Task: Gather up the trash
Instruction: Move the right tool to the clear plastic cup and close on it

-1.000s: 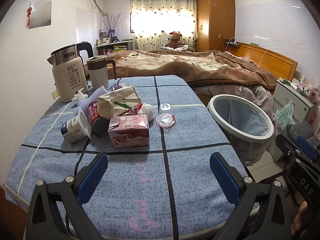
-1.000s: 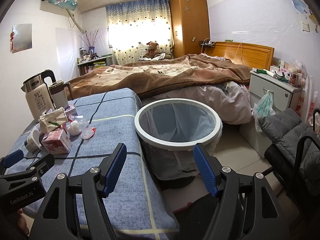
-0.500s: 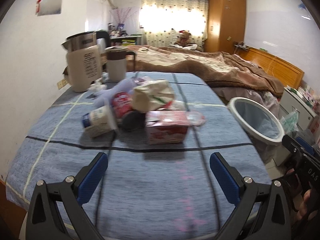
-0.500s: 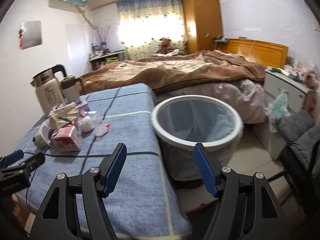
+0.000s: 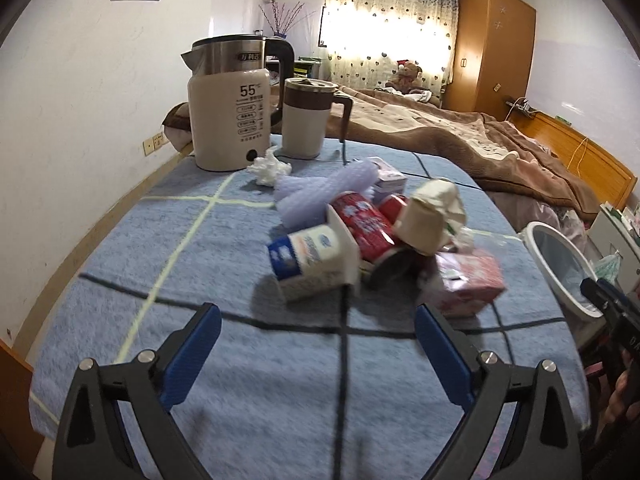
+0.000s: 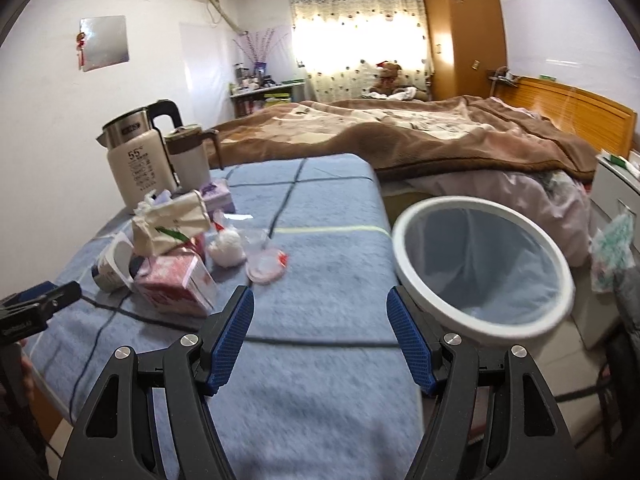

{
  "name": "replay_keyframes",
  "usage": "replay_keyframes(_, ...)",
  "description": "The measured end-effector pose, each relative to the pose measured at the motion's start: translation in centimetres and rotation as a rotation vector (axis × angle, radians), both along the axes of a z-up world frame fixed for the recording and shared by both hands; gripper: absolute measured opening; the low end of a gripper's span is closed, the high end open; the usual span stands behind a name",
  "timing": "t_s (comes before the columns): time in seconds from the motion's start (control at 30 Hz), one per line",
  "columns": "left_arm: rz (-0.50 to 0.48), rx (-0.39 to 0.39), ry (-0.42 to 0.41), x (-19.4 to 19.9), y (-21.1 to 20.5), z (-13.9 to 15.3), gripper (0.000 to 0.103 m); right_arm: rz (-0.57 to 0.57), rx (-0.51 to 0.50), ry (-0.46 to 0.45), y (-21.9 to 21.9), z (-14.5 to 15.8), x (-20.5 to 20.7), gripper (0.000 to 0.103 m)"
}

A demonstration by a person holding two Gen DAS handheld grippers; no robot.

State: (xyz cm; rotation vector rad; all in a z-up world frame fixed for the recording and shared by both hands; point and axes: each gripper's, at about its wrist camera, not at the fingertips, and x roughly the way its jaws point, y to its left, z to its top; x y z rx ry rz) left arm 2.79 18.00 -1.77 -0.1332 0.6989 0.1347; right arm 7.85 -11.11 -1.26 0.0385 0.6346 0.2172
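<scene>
The left gripper (image 5: 316, 344) hangs over the near part of the blue checked tablecloth (image 5: 160, 248), its blue-padded jaws wide apart though just now drawing inward, with only cloth between them. Directly ahead of it lies the heap of trash: a blue-and-white milk carton (image 5: 308, 260) on its side nearest the fingertips, a red can (image 5: 366, 224) behind it, a crumpled cream paper bag (image 5: 434, 218) to the right of that, and a pink carton (image 5: 470, 282) ahead of the right finger. Farther off lie a pale purple foam sleeve (image 5: 324, 192) and a wad of white tissue (image 5: 269, 168), then a white electric kettle (image 5: 229, 108) and a lidded mug (image 5: 306, 118) at the far edge. The right gripper (image 6: 320, 338) also stands spread and empty above the cloth; the same heap sits ahead to its left, a clear plastic lid (image 6: 264, 266) just beyond its left finger, and the white-rimmed trash bin (image 6: 480, 264) lined with a bag stands beside the table, ahead of its right finger.
</scene>
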Motion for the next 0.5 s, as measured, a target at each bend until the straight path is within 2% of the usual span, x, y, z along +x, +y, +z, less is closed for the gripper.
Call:
replay_keyframes(0.1,-0.046,0.049,-0.012,1.0,0.4,-0.1,0.099,0.046,0.028,0.027,0.7,0.0,1.9,0.067)
replay_keyframes(0.13,-0.066,0.039,0.002,1.6,0.8,-0.2,0.099,0.056,0.041,0.048,0.9,-0.1,2.8,0.063)
replay_keyframes(0.23,-0.112,0.010,0.013,2.8,1.7,-0.4,0.099,0.066,0.010,0.070,1.9,-0.6,4.6,0.061)
replay_keyframes(0.37,-0.142,0.113,0.050,4.3,2.2,-1.0,0.099,0.103,-0.020,0.102,3.1,-1.2,6.4,0.061)
replay_keyframes(0.5,-0.184,0.131,0.086,5.7,3.1,-1.7,0.099,0.154,-0.005,0.127,3.9,-1.8,7.9,0.061)
